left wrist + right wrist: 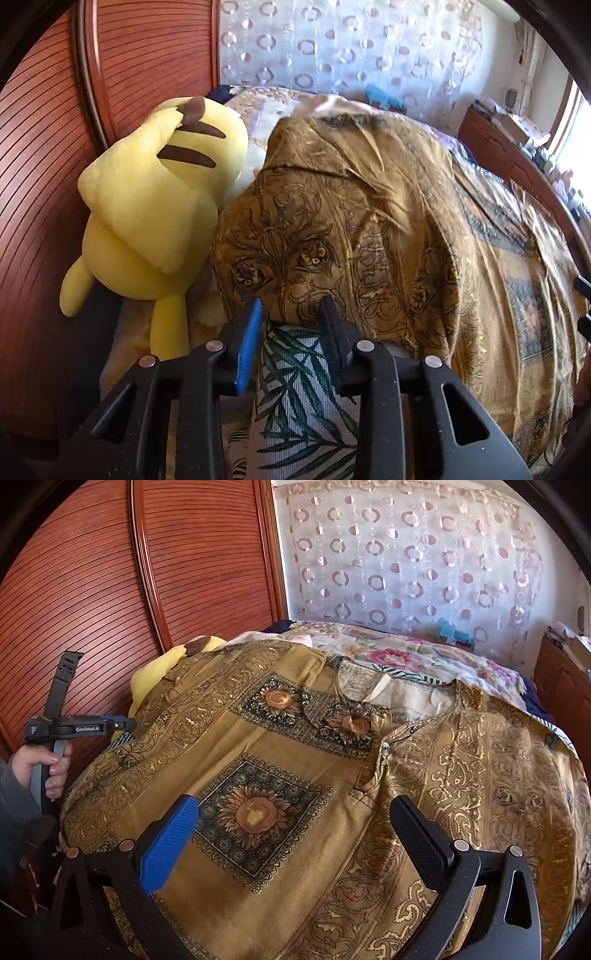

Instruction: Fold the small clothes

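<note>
Ideally the left gripper (291,314), narrowed around the mustard shirt's (280,775) edge near the bed's (406,653) left edge, pinches firmly before lifting, while the right gripper (295,834) hovers spread above the shirt.

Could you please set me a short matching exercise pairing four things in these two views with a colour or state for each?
Things:
1. plush toy
2. patterned shirt with sunflower squares
3. slatted wooden wardrobe door
4. right gripper

Colours or states:
A. reddish brown
B. open, nothing between the pads
C. yellow with brown stripes
D. mustard gold, spread flat on the bed

Pairs: 1-C, 2-D, 3-A, 4-B
</note>
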`<state>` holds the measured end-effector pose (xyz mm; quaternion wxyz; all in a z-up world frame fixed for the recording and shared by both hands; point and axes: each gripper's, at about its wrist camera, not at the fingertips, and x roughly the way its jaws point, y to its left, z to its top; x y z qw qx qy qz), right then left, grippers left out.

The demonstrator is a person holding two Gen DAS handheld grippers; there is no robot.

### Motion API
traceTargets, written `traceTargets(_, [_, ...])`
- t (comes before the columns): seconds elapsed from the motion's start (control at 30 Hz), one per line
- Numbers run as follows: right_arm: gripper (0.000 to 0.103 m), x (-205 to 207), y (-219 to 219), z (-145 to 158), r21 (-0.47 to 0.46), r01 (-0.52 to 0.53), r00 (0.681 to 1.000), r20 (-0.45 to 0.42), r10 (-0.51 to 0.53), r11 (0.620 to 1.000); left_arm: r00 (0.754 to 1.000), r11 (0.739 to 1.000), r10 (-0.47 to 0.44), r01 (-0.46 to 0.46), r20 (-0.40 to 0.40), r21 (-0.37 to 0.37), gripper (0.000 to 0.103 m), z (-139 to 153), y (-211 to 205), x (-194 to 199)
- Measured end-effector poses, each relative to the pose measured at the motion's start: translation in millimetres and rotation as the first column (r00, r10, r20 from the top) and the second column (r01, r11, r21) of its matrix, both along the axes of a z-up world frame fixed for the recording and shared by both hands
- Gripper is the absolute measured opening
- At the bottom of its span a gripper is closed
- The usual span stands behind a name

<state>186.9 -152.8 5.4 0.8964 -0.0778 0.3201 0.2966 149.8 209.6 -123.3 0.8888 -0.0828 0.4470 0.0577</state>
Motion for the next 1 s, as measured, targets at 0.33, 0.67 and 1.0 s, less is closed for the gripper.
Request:
traceTargets(0.33, [0.103, 1, 3, -4, 0.006, 0.011, 1.000, 0.014, -0.011, 1.000, 0.999, 0.991, -0.034, 0.032, 0.008, 0.129, 0.004, 7, -15, 2])
traceTargets(0.67, [0.103, -5, -8, -4, 0.050, 0.023, 0.999, 0.022, -0.024, 0.998, 0.975, 0.981, -0.146, 0.122, 0.165, 0.148, 0.003, 81, -51, 8])
traceTargets(1.0, [0.103, -18, -25, -4, 0.073, 0.077, 0.996, 0.039, -0.080, 0.994, 0.903, 0.917, -0.396, 0.399, 0.168, 0.021, 0.021, 86, -131, 11])
